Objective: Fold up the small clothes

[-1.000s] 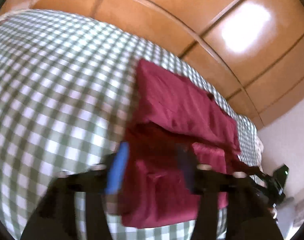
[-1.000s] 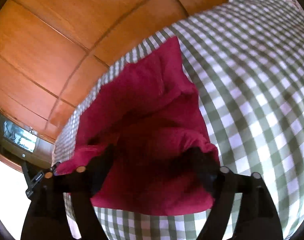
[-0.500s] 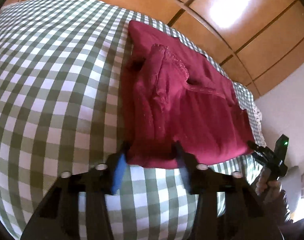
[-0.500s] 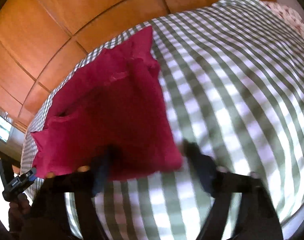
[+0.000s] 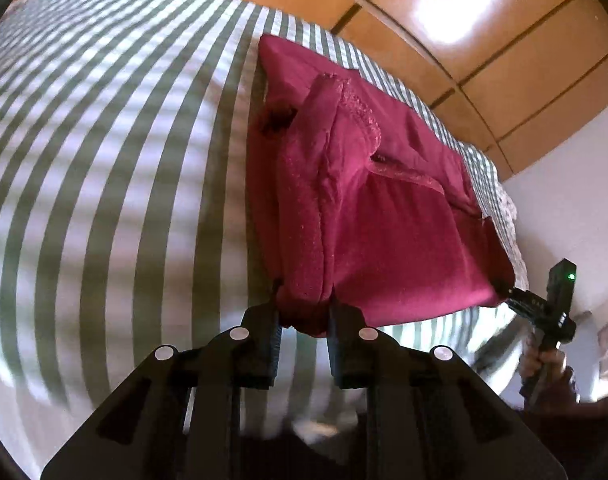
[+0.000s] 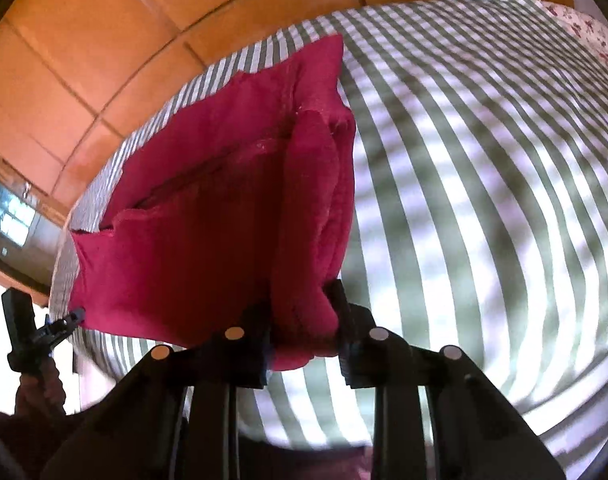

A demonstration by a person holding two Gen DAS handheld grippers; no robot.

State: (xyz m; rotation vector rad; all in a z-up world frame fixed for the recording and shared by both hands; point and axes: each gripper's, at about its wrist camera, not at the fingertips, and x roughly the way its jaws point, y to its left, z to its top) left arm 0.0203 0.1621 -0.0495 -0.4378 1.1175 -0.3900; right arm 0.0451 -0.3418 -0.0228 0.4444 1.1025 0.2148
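Observation:
A dark red garment (image 5: 367,208) lies partly folded on the green-and-white checked bed cover (image 5: 104,160). My left gripper (image 5: 304,320) is shut on its near left corner. My right gripper (image 6: 304,320) is shut on its near right corner, which bunches between the fingers. The garment (image 6: 224,216) stretches between both grippers along the bed's near edge. The right gripper (image 5: 543,304) shows at the right in the left wrist view, at the garment's corner. The left gripper (image 6: 48,328) shows at the left in the right wrist view.
Wooden wardrobe panels (image 5: 483,32) rise behind the bed. A floral pillow (image 6: 583,36) lies at the far right of the bed. A white wall (image 5: 563,200) stands to the right. The checked cover (image 6: 483,160) spreads wide to the right of the garment.
Both grippers have drawn back to the garment's near edge and closed on its two near corners. One second ago they were open over the cloth.

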